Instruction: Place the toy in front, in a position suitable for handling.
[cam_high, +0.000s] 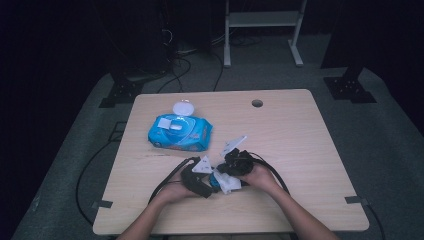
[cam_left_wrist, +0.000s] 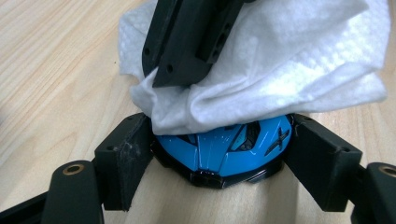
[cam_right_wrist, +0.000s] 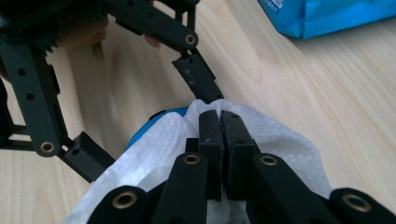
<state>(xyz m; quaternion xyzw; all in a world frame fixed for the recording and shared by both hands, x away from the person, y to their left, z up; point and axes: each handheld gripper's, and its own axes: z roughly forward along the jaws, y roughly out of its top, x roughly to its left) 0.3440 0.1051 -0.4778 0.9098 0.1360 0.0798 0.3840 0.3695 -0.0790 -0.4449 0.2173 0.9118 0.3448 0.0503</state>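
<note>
From above, a person is working at the near middle of the desk (cam_high: 300, 140), the left gripper (cam_high: 212, 181) and right gripper (cam_high: 226, 176) meeting over a white wipe (cam_high: 227, 184). A blue wipes pack (cam_high: 180, 132) is lying further back to the left, its lid flipped open.

In the left gripper view, its fingers (cam_left_wrist: 123, 158) are pressing on either side of a small blue toy car (cam_left_wrist: 224, 151) sitting on the desk (cam_left_wrist: 56, 70), holding it. The wipe (cam_left_wrist: 289, 65) is draping over the car's far half, with the right gripper (cam_left_wrist: 187, 70) coming down into it.

In the right gripper view, its fingers (cam_right_wrist: 222, 135) are standing together, pinching the wipe (cam_right_wrist: 159, 149) between them. A sliver of the car (cam_right_wrist: 161, 116) is peeking out at the wipe's far left edge, the left gripper's fingers (cam_right_wrist: 198, 77) flanking it. The pack (cam_right_wrist: 327, 16) is lying at the far right.
</note>
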